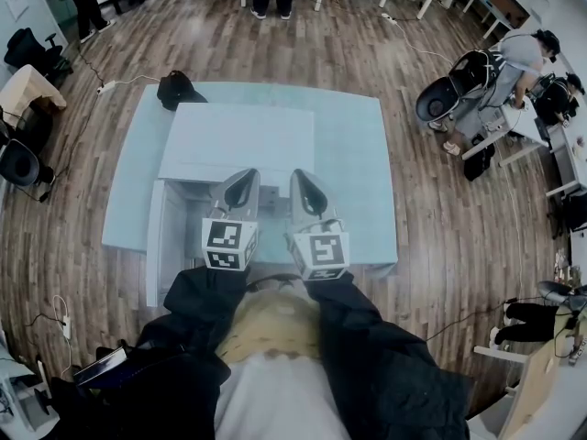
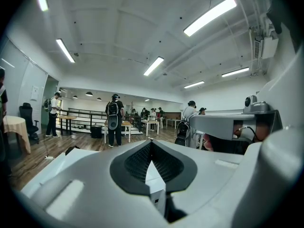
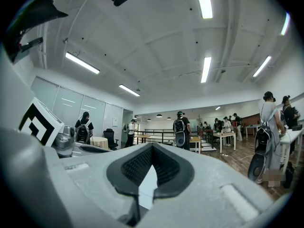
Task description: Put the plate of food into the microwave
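A white microwave (image 1: 238,140) stands on the pale blue table (image 1: 353,154), seen from above. Its door (image 1: 154,246) hangs open at the left front. No plate of food shows in any view. My left gripper (image 1: 240,189) and right gripper (image 1: 307,191) hover side by side over the microwave's front, both pointing away from me and roughly level. In the left gripper view the left gripper (image 2: 151,148) has its black pads closed together with nothing between them. The right gripper (image 3: 151,175) in its own view looks the same: shut and empty.
A black bag (image 1: 179,88) lies at the table's far left corner. Wooden floor surrounds the table, with a cable (image 1: 110,85) at the left. Office chairs (image 1: 27,53) stand at the left. People stand at the desks (image 1: 523,53) on the right and at the far end of the room.
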`<state>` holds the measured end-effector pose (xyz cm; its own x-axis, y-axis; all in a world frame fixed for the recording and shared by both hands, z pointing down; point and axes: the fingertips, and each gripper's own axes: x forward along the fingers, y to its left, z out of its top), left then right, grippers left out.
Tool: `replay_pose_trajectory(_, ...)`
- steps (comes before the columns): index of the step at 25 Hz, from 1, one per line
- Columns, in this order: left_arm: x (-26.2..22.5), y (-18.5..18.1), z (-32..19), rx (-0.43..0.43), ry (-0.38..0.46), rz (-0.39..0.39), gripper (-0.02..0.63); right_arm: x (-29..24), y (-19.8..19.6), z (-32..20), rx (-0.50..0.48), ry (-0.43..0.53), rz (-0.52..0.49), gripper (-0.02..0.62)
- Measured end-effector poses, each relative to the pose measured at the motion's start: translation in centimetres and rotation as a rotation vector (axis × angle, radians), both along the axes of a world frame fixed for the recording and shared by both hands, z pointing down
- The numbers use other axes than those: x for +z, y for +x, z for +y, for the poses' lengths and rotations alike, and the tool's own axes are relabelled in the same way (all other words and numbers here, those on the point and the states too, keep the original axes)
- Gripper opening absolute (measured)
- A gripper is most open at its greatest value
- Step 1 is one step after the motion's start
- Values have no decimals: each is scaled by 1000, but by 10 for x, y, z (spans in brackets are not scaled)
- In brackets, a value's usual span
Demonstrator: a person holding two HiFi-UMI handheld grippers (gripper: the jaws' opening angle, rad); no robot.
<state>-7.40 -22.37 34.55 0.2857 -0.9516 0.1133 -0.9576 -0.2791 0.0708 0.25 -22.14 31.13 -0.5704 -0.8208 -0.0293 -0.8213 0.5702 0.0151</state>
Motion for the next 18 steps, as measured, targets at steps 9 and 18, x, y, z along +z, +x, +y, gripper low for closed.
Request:
replay_pose_trajectory(9, 6, 1, -1, -2, -18, 1, -2, 9, 1, -2, -8, -27, -1, -5)
replay_pose_trajectory(18, 9, 5, -1, -5, -37, 2, -2, 8, 2, -2, -17, -35, 1, -5)
